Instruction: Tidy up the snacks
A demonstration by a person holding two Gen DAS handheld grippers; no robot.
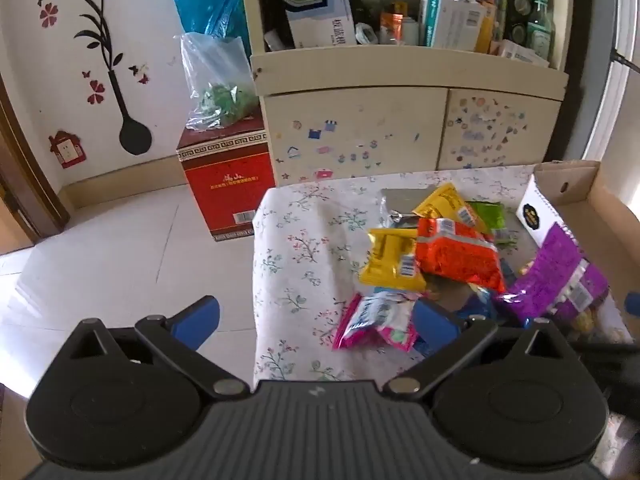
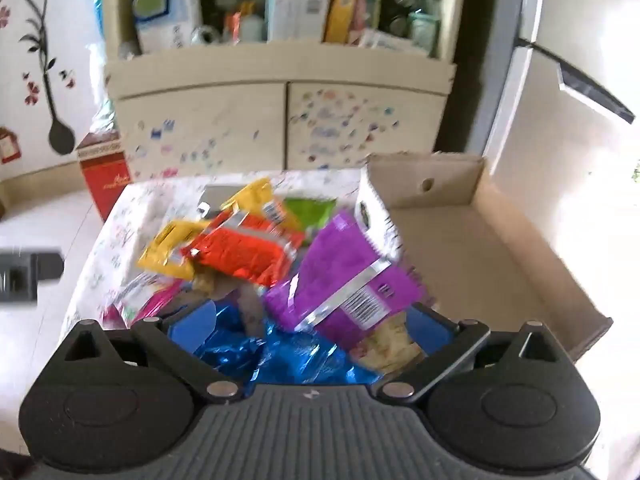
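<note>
My left gripper (image 1: 316,322) has its blue fingers (image 1: 198,320) spread wide with nothing between them; the left one hangs over the floor past the surface's left edge, the right one sits just beside a pink packet (image 1: 378,322) near the front edge. My right gripper (image 2: 308,330) is also spread wide, and I see a crumpled blue foil packet (image 2: 288,350) lying between its fingers (image 2: 192,326), with the lower end of a purple packet (image 2: 344,280) reaching in from the right. I cannot tell whether either finger touches them; this view is blurred.

Beyond the fingers, the snacks are heaped on the surface (image 1: 304,240), which carries a floral cloth. An orange packet (image 1: 460,252) lies on top, overlapping a yellow packet (image 1: 390,262) to its left. A second yellow packet (image 1: 448,202), a silver one (image 1: 400,200) and a green one (image 1: 490,216) lie toward the far edge. The purple packet leans at the heap's right side, against the near wall of an open cardboard box (image 2: 500,248) at the surface's right edge.

Past the far edge stand a cream cabinet (image 1: 360,136) with stickers on its doors and a red carton (image 1: 228,184) on the floor.
</note>
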